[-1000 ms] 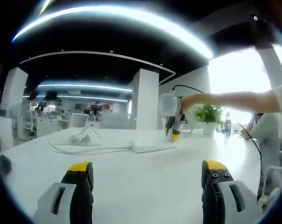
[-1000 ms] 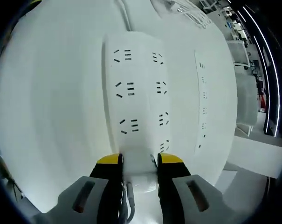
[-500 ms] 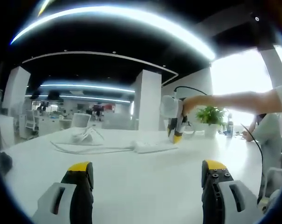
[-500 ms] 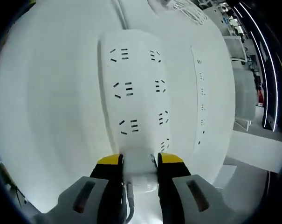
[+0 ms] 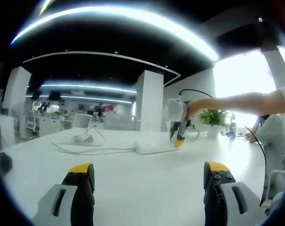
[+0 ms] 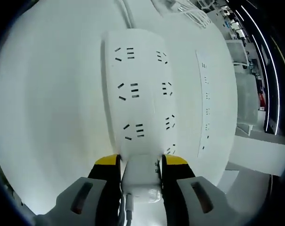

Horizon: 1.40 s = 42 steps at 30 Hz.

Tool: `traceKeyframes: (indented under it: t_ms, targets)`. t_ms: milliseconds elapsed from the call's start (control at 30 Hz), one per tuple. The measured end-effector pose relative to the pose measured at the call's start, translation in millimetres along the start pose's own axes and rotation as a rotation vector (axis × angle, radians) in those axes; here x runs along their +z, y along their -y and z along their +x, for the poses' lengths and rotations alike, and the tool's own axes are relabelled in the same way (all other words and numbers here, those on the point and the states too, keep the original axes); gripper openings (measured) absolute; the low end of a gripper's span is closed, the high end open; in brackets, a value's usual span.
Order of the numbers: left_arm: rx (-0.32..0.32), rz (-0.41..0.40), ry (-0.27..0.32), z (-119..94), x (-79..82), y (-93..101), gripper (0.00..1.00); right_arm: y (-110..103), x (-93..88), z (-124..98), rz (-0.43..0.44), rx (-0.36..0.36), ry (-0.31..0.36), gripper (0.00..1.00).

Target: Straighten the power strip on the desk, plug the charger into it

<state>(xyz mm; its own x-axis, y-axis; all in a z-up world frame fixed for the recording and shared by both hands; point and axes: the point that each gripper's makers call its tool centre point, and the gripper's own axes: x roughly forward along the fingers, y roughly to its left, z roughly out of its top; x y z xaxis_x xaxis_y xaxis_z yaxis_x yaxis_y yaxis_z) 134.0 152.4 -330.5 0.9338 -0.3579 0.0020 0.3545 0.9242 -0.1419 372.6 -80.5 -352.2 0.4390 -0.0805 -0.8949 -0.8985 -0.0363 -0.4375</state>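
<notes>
White desk (image 5: 133,188) in open office, right gripper (image 6: 140,162) pinching charger (image 6: 141,181) just above strip (image 6: 140,89), left gripper (image 5: 149,172) spread wide, empty

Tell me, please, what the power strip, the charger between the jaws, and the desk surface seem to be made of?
Power strip: apparently white moulded plastic, smooth and slightly glossy, with rounded edges and crisp slots.
Charger, gripped by the right gripper: likely the same white plastic, with soft highlights along its rim.
Desk: a smooth, matte white surface, possibly laminate; no grain shows, so I cannot be certain.
</notes>
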Motion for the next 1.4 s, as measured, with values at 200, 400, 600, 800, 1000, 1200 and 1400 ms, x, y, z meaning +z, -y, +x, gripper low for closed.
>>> traceKeyframes:
  t_ms: [200,400,600,800,1000,1200,1400]
  targets:
    - [-0.007,-0.001,-0.01,0.0,-1.2,0.1,0.99,-2.9,11.3,-3.4,-0.043,0.004,0.042,0.33]
    - [-0.011,0.004,-0.015,-0.2,-1.7,0.2,0.99,-1.5,22.6,-16.1,-0.026,-0.019,0.111,0.31]
    - [-0.013,0.005,-0.017,0.2,-1.5,-1.3,0.99,-1.7,24.4,-26.0,-0.014,-0.036,0.147,0.38]
    - [-0.015,0.003,-0.017,1.1,-1.4,-3.3,0.99,-4.5,21.8,-27.0,-0.003,-0.044,0.186,0.42]
    - [-0.02,0.003,-0.018,0.7,-2.1,-2.9,0.99,-6.7,19.6,-25.6,0.001,-0.055,0.207,0.46]
    - [-0.024,0.006,-0.022,0.5,-3.3,-1.8,0.99,-5.4,17.9,-26.0,0.013,-0.074,0.246,0.55]
    - [-0.023,0.006,-0.022,0.3,-3.6,-1.3,0.99,-5.6,17.8,-29.3,0.022,-0.082,0.281,0.6]
